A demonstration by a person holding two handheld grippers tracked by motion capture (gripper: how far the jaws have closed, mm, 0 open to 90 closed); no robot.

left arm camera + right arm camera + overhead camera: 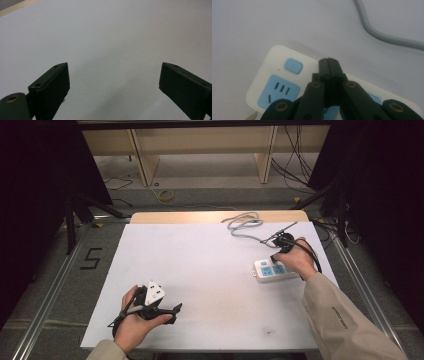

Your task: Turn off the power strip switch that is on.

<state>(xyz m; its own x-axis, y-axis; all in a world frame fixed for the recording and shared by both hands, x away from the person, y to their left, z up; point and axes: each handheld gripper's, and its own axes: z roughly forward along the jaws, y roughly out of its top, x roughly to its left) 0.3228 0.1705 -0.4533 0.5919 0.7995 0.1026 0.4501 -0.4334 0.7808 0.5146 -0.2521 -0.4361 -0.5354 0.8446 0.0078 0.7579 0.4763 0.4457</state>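
A: Under the right gripper point(328, 61), item one: power strip point(269, 72), white body, pale blue sockets. Gripper's condition: jaws pressed flat together, nothing clamped between them, tips hovering over or resting on the strip's top face; contact cannot be told.

B: Just left of those tips in the right gripper view?

A: Blue button point(293, 66), rounded, and below it a blue socket face point(279, 92) with dark slots. A second blue socket peeks out on the other side of the jaws.

B: Farther out?

A: Grey cable point(382, 35), curving across the white table surface point(249, 25) beyond the strip, apart from the jaws. From the high view it loops toward the far edge of the table.

B: Second unit?

A: Left gripper point(113, 75), held in the left hand point(137, 322), well apart from the strip, near the table's front edge. Jaws spread wide, empty; bare white surface between and ahead of them. Grey three-cornered plate point(154, 291) on top.

B: Right hand point(300, 260)?

A: Wrapped around its gripper, directly above the strip.
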